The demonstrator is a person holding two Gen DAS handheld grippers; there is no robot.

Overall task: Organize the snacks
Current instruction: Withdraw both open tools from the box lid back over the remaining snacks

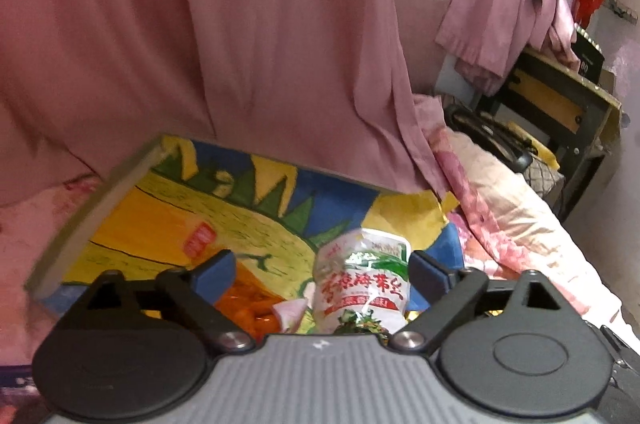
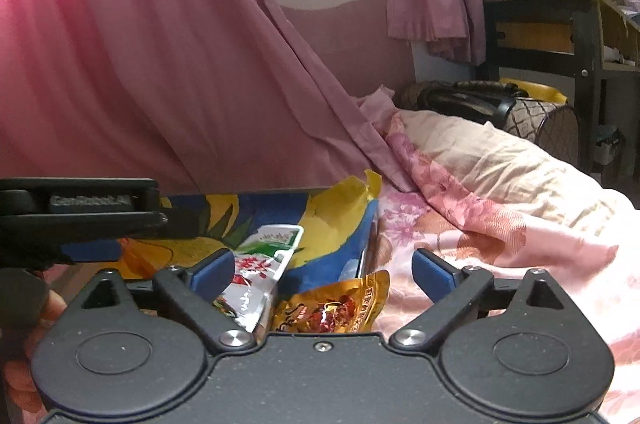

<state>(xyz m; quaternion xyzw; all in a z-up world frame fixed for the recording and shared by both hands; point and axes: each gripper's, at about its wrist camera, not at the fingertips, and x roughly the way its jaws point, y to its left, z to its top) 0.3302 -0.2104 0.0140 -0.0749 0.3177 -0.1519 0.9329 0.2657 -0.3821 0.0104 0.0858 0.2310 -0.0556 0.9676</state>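
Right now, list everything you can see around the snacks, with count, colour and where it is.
white snack pouch: one, white with red lettering, on the board between the left fingers
gold snack packet: one, gold and red, at the board's right edge
orange snack pack: one, orange, low beside the white pouch
painted board: one, yellow, blue, green, on the bed
bedsheet: one, pink floral
curtain: one, pink, behind the board
left hand-held gripper: open
right hand-held gripper: open
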